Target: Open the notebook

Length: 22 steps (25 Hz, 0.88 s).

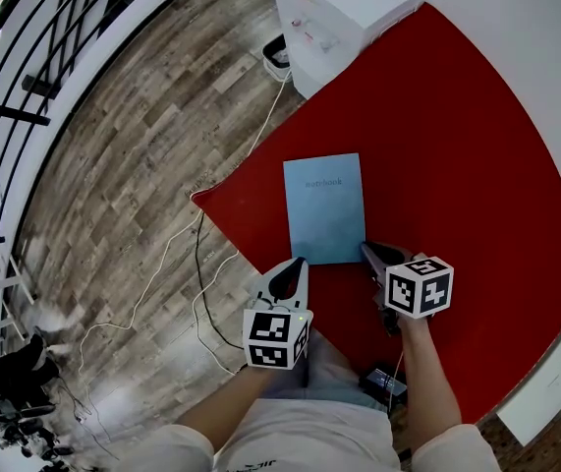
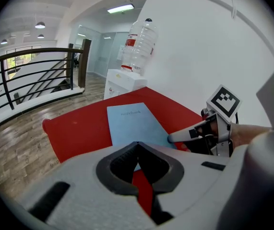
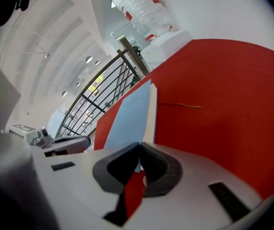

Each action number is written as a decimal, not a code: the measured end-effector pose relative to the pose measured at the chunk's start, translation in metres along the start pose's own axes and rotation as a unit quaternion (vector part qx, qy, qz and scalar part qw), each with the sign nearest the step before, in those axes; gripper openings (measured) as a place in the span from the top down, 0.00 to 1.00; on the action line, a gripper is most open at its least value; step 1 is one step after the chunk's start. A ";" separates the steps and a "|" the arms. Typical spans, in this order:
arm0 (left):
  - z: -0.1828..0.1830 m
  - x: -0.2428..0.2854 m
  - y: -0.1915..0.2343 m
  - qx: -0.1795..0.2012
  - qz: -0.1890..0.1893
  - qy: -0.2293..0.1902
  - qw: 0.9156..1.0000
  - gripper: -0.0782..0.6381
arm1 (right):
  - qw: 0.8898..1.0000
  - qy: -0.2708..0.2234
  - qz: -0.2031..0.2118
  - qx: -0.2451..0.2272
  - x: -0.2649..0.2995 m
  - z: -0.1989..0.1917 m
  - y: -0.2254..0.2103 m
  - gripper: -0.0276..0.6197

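A: In the head view, where do we see the notebook (image 1: 324,207)?
B: It lies flat and closed on the red tabletop (image 1: 476,165). Our 2 grippers sit at its near edge, the left tongs (image 1: 300,262) by the near left corner and the right tongs (image 1: 365,248) at the near right corner.
A: And the left gripper view?
B: Our left tongs (image 2: 137,143) are closed together and empty, with the notebook (image 2: 133,121) just beyond.
A: The right gripper view?
B: Our right tongs (image 3: 138,145) are pinched shut on the corner of the notebook (image 3: 127,116).
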<state>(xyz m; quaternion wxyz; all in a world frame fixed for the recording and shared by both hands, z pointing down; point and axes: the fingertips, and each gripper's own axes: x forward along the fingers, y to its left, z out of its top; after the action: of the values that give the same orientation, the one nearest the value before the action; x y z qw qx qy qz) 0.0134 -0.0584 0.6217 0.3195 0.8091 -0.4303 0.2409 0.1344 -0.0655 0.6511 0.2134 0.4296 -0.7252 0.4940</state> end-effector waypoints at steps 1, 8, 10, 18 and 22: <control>0.001 -0.001 0.000 0.000 0.000 -0.001 1.000 0.88 | 1.000 -0.004 -0.004 -0.001 -0.002 0.002 0.000 0.93; 0.003 -0.008 0.001 -0.002 0.002 -0.008 1.000 0.88 | 0.999 -0.024 -0.021 -0.024 -0.027 0.015 0.006 0.94; 0.004 -0.011 0.001 -0.003 0.001 -0.011 1.000 0.88 | 0.998 -0.031 -0.029 -0.039 -0.035 0.019 0.014 0.94; 0.009 -0.025 0.001 -0.009 -0.001 -0.029 1.000 0.88 | 0.991 -0.044 -0.065 -0.106 -0.064 0.030 0.044 0.94; 0.009 -0.036 0.005 -0.015 0.003 -0.037 0.999 0.88 | 0.981 -0.044 -0.069 -0.176 -0.065 0.032 0.088 0.94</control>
<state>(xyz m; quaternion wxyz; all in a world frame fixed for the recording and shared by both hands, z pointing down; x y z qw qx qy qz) -0.0082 -0.0472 0.5936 0.3151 0.8114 -0.4474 0.2053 0.0997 -0.0545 0.5429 0.2876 0.4557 -0.7780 0.3230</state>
